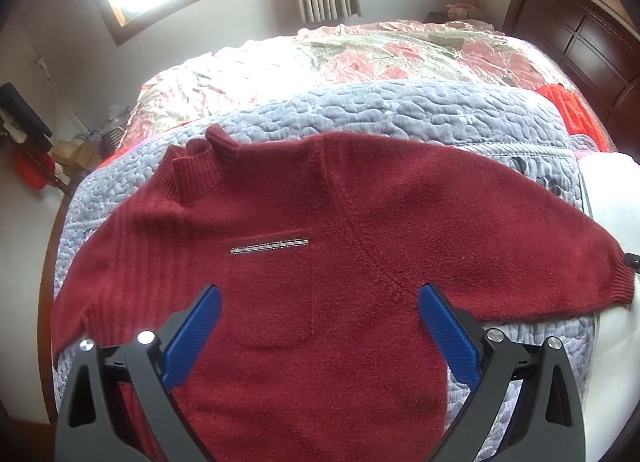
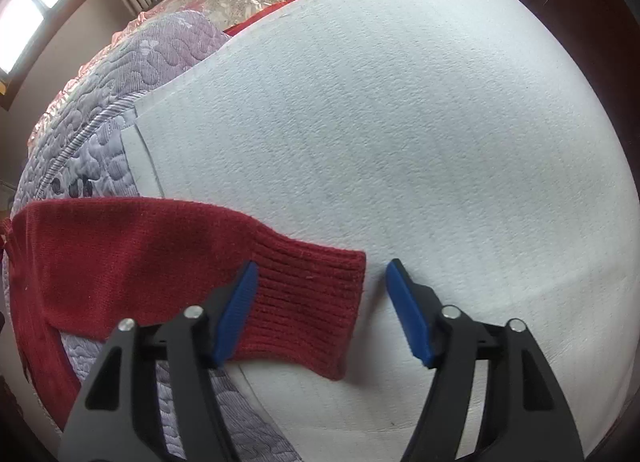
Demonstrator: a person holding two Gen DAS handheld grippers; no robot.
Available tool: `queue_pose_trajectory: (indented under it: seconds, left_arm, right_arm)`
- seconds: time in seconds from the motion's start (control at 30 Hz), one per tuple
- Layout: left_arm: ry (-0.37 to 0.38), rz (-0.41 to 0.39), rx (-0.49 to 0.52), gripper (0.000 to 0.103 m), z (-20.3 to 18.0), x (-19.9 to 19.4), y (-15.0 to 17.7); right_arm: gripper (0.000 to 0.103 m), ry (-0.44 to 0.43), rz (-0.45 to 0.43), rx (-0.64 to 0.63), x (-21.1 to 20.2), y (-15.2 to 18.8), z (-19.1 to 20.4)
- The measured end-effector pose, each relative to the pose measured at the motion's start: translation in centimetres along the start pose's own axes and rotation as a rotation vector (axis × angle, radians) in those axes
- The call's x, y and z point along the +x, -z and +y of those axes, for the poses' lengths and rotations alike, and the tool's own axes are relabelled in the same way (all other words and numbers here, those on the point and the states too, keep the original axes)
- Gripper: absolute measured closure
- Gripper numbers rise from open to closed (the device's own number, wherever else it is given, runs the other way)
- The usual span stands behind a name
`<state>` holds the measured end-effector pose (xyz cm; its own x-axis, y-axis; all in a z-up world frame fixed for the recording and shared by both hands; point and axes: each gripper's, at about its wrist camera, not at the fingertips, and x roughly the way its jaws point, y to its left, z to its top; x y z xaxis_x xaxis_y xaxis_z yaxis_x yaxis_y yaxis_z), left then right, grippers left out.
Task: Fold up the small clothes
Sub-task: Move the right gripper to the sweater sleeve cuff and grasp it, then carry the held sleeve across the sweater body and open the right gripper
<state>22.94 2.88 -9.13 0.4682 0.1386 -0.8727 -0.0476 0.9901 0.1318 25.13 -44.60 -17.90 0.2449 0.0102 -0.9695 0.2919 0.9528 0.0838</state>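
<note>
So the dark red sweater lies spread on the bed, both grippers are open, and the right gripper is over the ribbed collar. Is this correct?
Not quite. The right gripper is over the ribbed sleeve cuff, not the collar, as the right wrist view shows. The collar lies far from it in the left wrist view. The rest holds: the dark red sweater lies spread on the bed, and the left gripper is open too.

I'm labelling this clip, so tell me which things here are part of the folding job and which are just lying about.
Job:
red sweater
its ribbed cuff
left gripper
right gripper

Lying about:
orange-red cloth
floral bedspread
white sheet
lavender quilt
</note>
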Motion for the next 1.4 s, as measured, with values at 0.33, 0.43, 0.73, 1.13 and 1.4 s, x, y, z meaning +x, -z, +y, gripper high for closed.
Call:
queue_pose_trajectory:
  seconds: [0.33,0.43,0.73,1.13,1.4]
  left_arm:
    - [-0.052,0.021,-0.017,0.004,4.1,0.6,1.4]
    - [-0.068,0.027,-0.039,0.004,6.0,0.6,1.9]
    - [-0.085,0.053,-0.109,0.004,11.4,1.0,3.0]
    - [-0.095,0.088,-0.172,0.004,18.0,2.3,5.4]
    - [-0.066,0.129,-0.185,0.004,19.0,3.6,6.2]
  right_arm:
    - [0.095,-0.093,-0.034,-0.028,-3.5,0.7,1.8]
    - [0.095,-0.169,-0.060,-0.060,-6.0,1.1,4.8]
    - [0.095,-0.388,-0.064,-0.249,-9.0,1.7,20.8]
    - [0.095,-0.618,0.041,-0.463,-7.0,5.6,40.7]
    - [0.082,-0.551,0.158,-0.512,-2.0,8.2,46.3]
